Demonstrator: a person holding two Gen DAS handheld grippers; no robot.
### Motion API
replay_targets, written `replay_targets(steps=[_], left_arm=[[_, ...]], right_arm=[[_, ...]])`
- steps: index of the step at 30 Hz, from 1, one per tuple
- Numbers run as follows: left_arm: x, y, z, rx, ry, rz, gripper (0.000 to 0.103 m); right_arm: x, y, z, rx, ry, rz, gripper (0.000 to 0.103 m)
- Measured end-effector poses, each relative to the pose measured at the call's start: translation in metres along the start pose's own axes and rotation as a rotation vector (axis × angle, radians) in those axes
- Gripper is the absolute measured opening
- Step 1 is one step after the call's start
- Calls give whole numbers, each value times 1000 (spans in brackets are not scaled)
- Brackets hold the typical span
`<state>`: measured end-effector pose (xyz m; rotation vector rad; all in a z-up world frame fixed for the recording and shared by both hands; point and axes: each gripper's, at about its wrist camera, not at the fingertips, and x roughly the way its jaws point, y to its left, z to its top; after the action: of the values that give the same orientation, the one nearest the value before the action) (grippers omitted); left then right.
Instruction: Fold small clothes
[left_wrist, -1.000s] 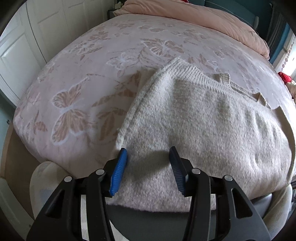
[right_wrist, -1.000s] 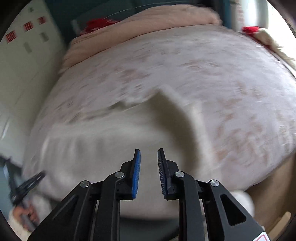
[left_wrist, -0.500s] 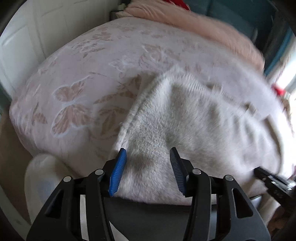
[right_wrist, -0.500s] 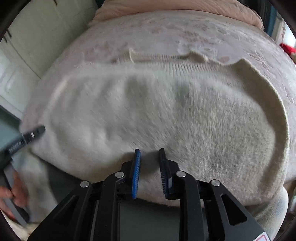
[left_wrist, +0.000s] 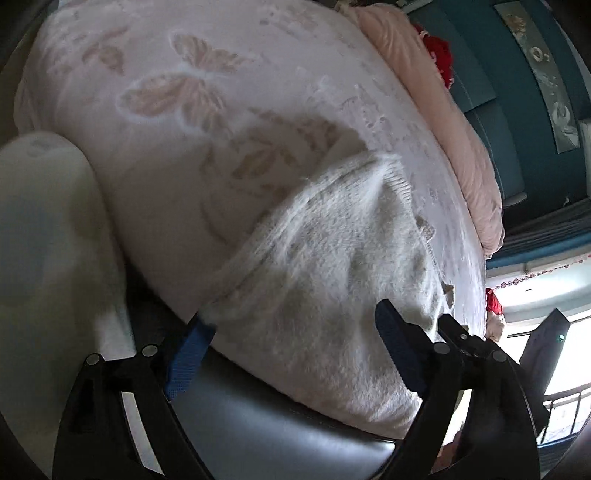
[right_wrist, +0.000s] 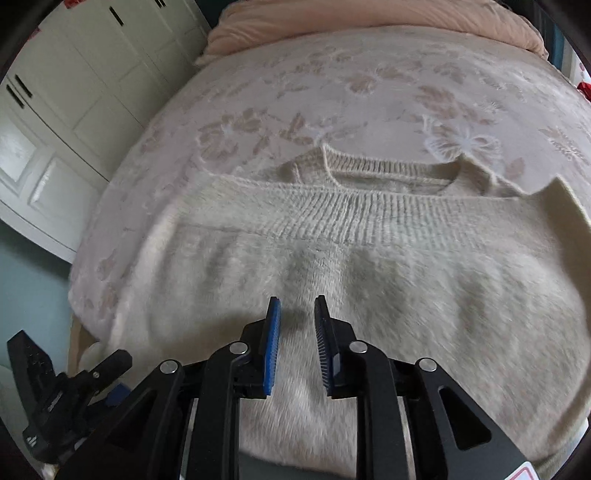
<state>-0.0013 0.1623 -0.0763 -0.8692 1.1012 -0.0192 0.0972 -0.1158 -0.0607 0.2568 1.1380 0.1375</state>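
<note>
A fuzzy cream knitted sweater (right_wrist: 369, 266) lies folded on the bed, its ribbed hem and neckline toward the far side. It also shows in the left wrist view (left_wrist: 325, 280). My left gripper (left_wrist: 291, 343) is open wide at the sweater's near left corner, its jaws on either side of the edge, tilted. My right gripper (right_wrist: 295, 325) is open by a narrow gap just above the sweater's near middle, holding nothing. The left gripper also shows at the lower left of the right wrist view (right_wrist: 74, 391).
The bed has a pale pink butterfly-patterned cover (right_wrist: 369, 81) and a pink duvet (left_wrist: 443, 122) at the head. White wardrobe doors (right_wrist: 74, 110) stand at the left. A dark padded bench edge (left_wrist: 277, 424) runs along the near side. A window (left_wrist: 554, 314) is at the right.
My left gripper has swung and tilted toward the sweater's left corner. My right gripper has moved forward over the sweater's near middle, and the view has steadied.
</note>
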Motion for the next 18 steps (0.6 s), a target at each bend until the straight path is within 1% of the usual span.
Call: replay_targets(steps=[2,3,4,5,7,8,9,10,12,14,16,18], left_arm=[[5,2,3,-5,7,29,64],[4,2,4,5,2,32,58],[3,1,4,25,8,7,33],[3,2,5,36,26,-17,21],[-5,-3,7,46,14,-44,16],[-10,-11,7,76,1,-52,15],[-21,-26,6,137,-32,-58,14],[-27,-37,4,177,-48,-68,14],[-48,-77,-3,306,-93,-94,13],[-64,-111,-12,415,-121,-126,13],[-77,-152,-27,549,-144,-158,13],[-82,-186,-45,657,-141,-191,13]], right_arm=[[22,0,-2,-25,44,-34,17],[27,0,-3,-37,42,-38,17],[28,1,-3,-47,36,-42,17],[29,3,-4,-59,33,-48,17],[29,3,-4,-65,34,-49,17],[29,2,-4,-67,34,-43,17],[28,-2,-4,-58,34,-27,17],[27,-5,-4,-45,31,-10,17],[24,-11,-5,-15,23,25,17],[13,-17,-5,12,4,54,16],[-5,-25,-6,36,-35,69,19],[-33,-42,-12,53,-92,87,19]])
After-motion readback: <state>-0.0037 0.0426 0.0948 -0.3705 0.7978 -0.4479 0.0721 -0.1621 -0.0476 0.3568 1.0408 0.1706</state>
